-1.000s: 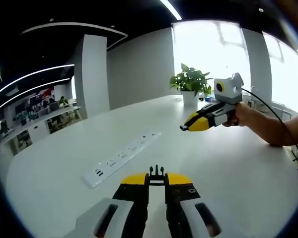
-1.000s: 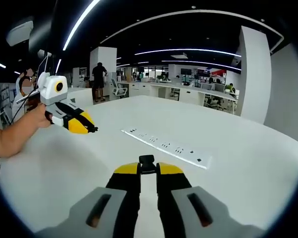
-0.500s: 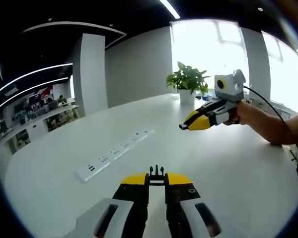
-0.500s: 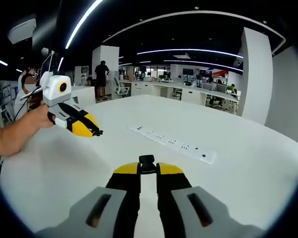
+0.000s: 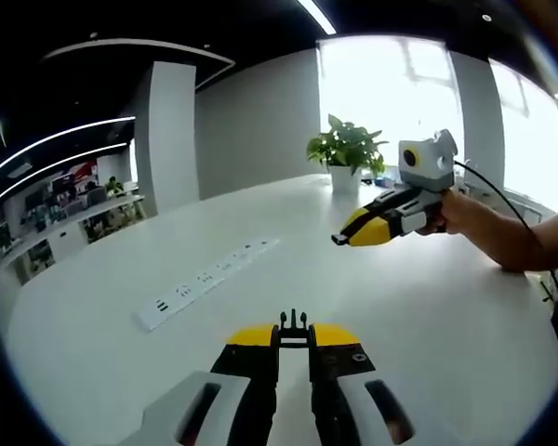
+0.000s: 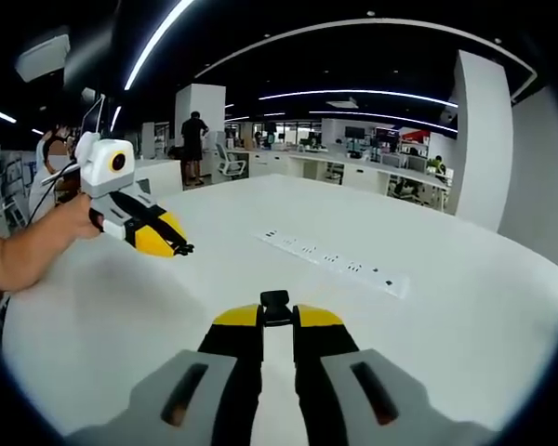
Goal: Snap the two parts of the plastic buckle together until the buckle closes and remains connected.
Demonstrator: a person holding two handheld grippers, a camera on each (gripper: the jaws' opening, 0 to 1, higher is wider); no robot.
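Both grippers are facing each other above the table (image 5: 446, 307): left gripper (image 5: 293, 327) clamping the pronged buckle half (image 5: 293, 321), right gripper (image 6: 275, 307) clamping the socket half (image 6: 275, 299), well apart.

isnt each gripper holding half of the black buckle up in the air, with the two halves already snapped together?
Not snapped together. In the left gripper view the left gripper holds its pronged buckle half well apart from the right gripper. The right gripper view shows the other buckle half in its own jaws. The rest holds.
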